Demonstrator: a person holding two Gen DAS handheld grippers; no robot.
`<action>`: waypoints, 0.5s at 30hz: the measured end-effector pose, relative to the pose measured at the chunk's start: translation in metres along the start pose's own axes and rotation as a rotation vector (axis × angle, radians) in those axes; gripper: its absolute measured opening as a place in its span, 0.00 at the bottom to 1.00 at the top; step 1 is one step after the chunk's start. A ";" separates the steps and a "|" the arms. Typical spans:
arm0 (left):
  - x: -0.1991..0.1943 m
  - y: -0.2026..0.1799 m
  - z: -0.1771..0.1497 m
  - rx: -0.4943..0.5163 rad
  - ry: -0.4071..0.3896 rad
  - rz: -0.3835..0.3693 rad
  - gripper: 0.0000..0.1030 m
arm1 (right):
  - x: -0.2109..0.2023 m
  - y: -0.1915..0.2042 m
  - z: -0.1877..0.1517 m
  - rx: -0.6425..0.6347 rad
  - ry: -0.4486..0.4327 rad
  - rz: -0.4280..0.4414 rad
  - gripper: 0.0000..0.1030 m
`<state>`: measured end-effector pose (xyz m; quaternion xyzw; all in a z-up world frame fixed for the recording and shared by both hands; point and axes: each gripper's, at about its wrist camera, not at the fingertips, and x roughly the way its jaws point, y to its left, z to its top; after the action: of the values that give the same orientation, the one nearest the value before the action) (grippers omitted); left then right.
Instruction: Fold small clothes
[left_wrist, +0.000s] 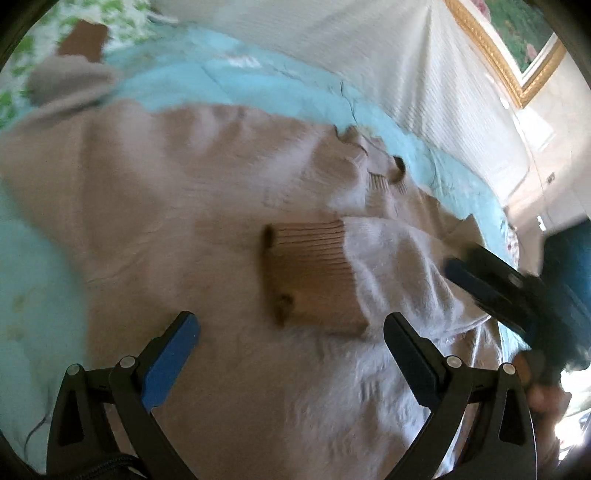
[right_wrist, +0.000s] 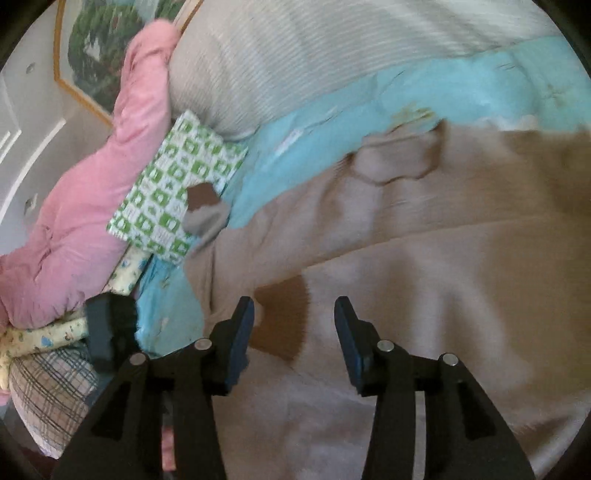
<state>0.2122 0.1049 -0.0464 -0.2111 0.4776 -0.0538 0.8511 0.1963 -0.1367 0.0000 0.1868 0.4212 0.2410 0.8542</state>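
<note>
Beige sweater (left_wrist: 184, 184) spread flat on the bed's blue sheet (left_wrist: 258, 85), filling the middle of both views. One sleeve is folded across the body, its brown ribbed cuff (left_wrist: 314, 280) at frame centre in the left view. The other cuff (right_wrist: 201, 195) sits far off, left of centre in the right view, on a green-patterned cloth (right_wrist: 166, 184).

Left gripper (left_wrist: 291, 332): jaws spread, nothing held, just short of the cuff. Right gripper (right_wrist: 293, 321): jaws spread, empty, over the folded cuff.

Handling guess: soft, light, floppy knit that will sag and drag. Best pinched at the thicker ribbed cuff or hem edge, not mid-fabric.
</note>
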 end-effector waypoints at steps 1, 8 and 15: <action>0.008 -0.003 0.005 0.005 0.005 0.010 0.98 | -0.011 -0.004 -0.002 0.011 -0.016 -0.013 0.45; 0.037 -0.032 0.032 0.095 -0.001 -0.037 0.24 | -0.081 -0.033 -0.019 0.094 -0.142 -0.099 0.45; -0.019 -0.024 0.030 0.162 -0.192 0.027 0.07 | -0.140 -0.073 -0.018 0.167 -0.272 -0.230 0.52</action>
<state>0.2302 0.0977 -0.0080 -0.1391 0.3907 -0.0602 0.9080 0.1259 -0.2737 0.0393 0.2383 0.3389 0.0787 0.9067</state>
